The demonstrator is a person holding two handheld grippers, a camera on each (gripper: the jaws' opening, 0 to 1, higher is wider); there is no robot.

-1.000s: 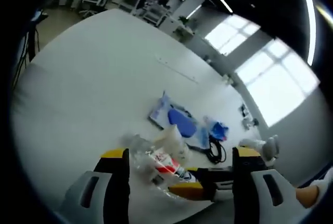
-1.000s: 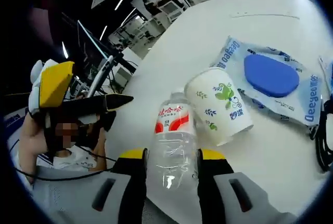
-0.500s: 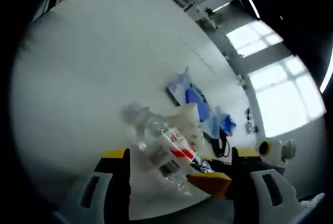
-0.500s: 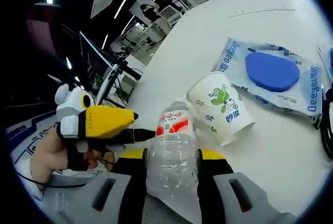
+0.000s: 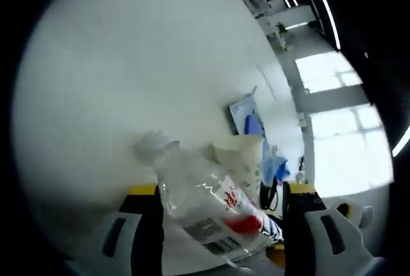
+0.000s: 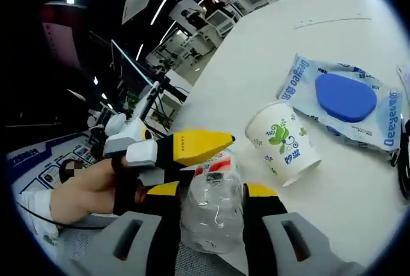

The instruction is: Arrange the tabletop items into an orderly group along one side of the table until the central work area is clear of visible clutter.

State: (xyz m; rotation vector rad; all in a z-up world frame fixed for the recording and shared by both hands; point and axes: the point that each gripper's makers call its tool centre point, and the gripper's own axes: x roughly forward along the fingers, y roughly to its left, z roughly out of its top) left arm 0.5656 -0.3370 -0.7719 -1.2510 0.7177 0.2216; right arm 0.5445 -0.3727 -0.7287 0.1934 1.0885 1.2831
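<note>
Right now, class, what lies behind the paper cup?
Behind the paper cup lies a wet-wipes pack with a blue lid. Its near corner is hidden by the cup.

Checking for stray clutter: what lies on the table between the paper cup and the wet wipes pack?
Nothing: in the right gripper view, bare white table separates the paper cup from the wet wipes pack; they lie apart.

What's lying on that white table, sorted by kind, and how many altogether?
Plastic water bottle: 1
Paper cup: 1
Wet-wipes pack: 1
Black cable: 1
Blue crumpled item, kind unclear: 1
Total: 5
</note>
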